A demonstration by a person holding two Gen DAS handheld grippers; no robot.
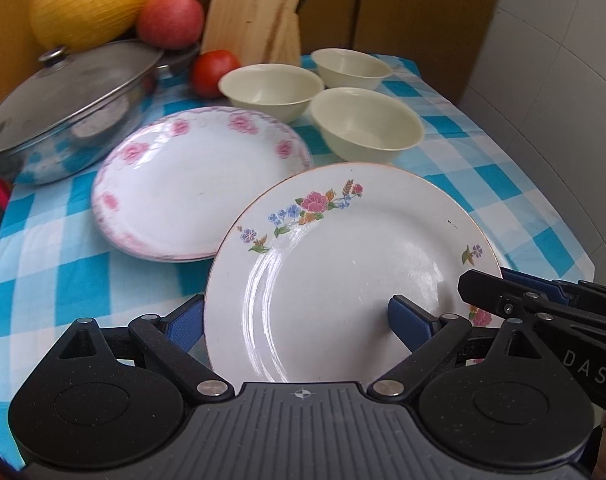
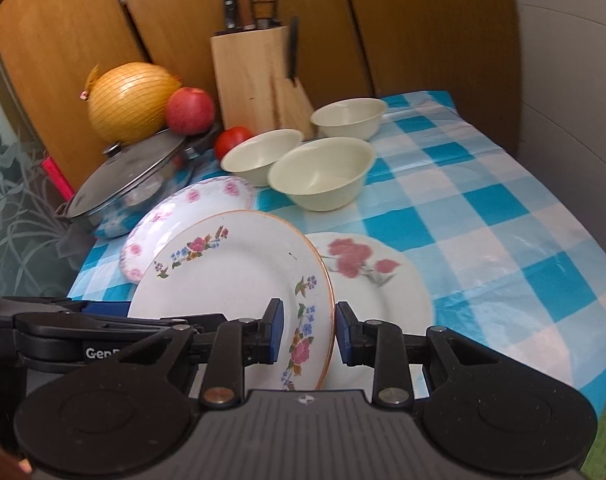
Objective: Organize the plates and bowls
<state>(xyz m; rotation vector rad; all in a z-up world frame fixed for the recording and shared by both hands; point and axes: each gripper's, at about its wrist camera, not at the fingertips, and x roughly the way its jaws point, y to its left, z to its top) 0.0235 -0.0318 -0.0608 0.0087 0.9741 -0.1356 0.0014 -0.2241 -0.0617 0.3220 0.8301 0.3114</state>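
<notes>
Now holds the floral plate [image 1: 343,260] up off the blue-checked tabletop [image 1: 503,184], tilted, at the near edge of the scene. Pinches its right rim with the right gripper [image 2: 307,332]: jaws narrow, clamped on the plate, one pad on the painted face, the other against the back. Brackets the plate's left side with the left gripper [image 1: 295,320]: jaws wide, one pad in front of the face, the other behind the rim; cannot tell whether either pad presses.

Just beyond and to the left, flat on the tabletop, a pink-rimmed plate [image 1: 191,184], its near edge hidden behind the lifted one. To the right, also flat, a red-flower plate [image 2: 383,280], partly hidden by the same rim.

Farther back, three cream bowls, upright and close together: near bowl [image 1: 367,124], left bowl [image 1: 271,90], far bowl [image 1: 349,66]. At the far left, a lidded steel pot [image 1: 75,108]; beside and behind it a tomato [image 1: 213,72], an apple [image 1: 171,18] and a netted yellow fruit [image 1: 91,0]. Behind the bowls, a wooden knife block [image 2: 259,80] against wooden cabinet doors.
</notes>
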